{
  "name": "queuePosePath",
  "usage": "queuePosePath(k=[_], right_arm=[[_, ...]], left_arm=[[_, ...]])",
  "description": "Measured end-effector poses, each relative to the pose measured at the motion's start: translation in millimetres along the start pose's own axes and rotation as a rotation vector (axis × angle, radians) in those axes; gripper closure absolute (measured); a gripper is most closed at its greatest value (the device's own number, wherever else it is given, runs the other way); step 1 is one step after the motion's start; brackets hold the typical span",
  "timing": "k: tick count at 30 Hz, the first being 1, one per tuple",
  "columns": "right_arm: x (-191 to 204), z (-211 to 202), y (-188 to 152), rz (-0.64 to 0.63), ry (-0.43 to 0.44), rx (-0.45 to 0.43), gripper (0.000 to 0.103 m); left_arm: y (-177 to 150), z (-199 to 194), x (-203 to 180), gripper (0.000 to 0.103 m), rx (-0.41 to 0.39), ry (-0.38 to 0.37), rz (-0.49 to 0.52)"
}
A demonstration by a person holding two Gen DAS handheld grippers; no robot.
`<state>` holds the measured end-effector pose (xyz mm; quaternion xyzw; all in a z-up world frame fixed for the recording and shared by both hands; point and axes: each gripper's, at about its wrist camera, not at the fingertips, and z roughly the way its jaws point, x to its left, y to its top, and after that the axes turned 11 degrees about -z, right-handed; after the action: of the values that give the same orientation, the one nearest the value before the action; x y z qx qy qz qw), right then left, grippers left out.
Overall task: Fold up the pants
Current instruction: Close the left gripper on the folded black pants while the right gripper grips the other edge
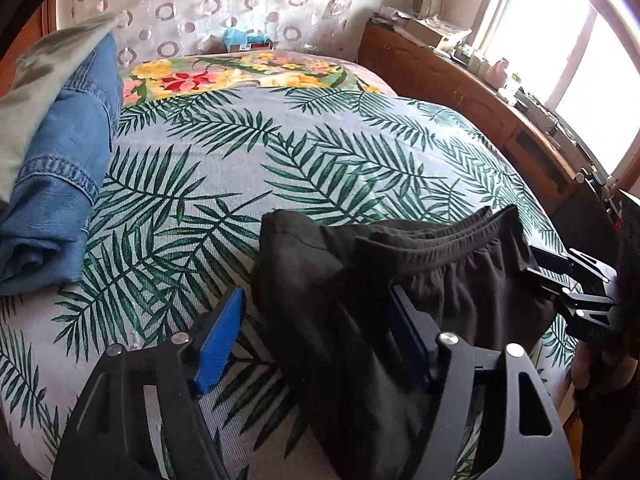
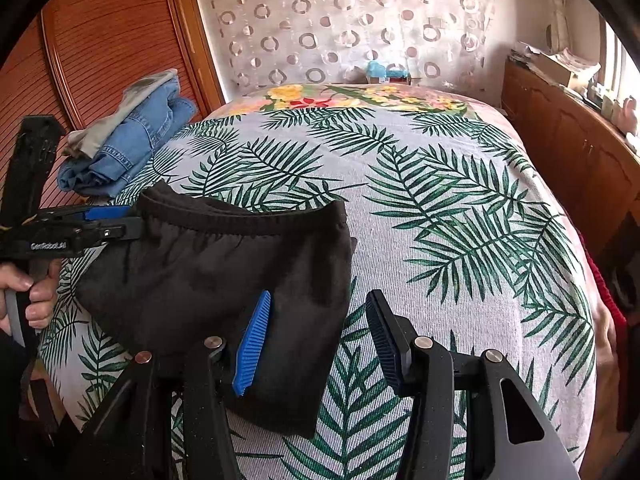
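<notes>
Black pants with an elastic waistband lie folded on the palm-leaf bedspread. My left gripper straddles one end of them. The cloth drapes over its right finger, while the blue left pad stands just off the fabric, so it is open. In the right wrist view the left gripper sits at the waistband corner of the pants. My right gripper is open over the pants' other edge, with its left pad above the cloth and its right pad above the bedspread. The right gripper also shows beside the waistband.
Folded blue jeans with a grey-green garment on top lie at the bed's left side. A wooden cabinet with clutter runs under the window on the right. A louvred wooden door stands left of the bed. A hand holds the left gripper's handle.
</notes>
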<state>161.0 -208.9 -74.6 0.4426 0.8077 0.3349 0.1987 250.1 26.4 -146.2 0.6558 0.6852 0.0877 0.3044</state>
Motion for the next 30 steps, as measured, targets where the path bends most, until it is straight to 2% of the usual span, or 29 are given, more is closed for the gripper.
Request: queuePosePath(k=[4, 7, 24, 28, 30], right_arm=[[-1.6, -0.6, -2.7, -0.001, 0.008, 0.002, 0.052], [-2.8, -1.6, -4.1, 0.001, 0.009, 0.001, 0.052], [-13.8, 23.6, 20.4, 0.021, 0.001, 0.04, 0.054], [-13.7, 25.6, 21.0, 0.015, -0.005, 0.037, 0.061], [-9.3, 25.5, 20.8, -0.007, 0.009, 0.034, 0.073]], left_arm=[[-3.1, 0.2, -0.6, 0.052, -0.009, -0.001, 0.015], [-4.7, 0.3, -3.7, 0.058, -0.013, -0.004, 0.032], [-3.1, 1.8, -3.5, 0.058, -0.019, -0.01, 0.03], [-3.3, 1.4, -3.4, 0.058, -0.017, -0.008, 0.034], [-3.6, 1.1, -3.9, 0.06, -0.018, -0.008, 0.039]])
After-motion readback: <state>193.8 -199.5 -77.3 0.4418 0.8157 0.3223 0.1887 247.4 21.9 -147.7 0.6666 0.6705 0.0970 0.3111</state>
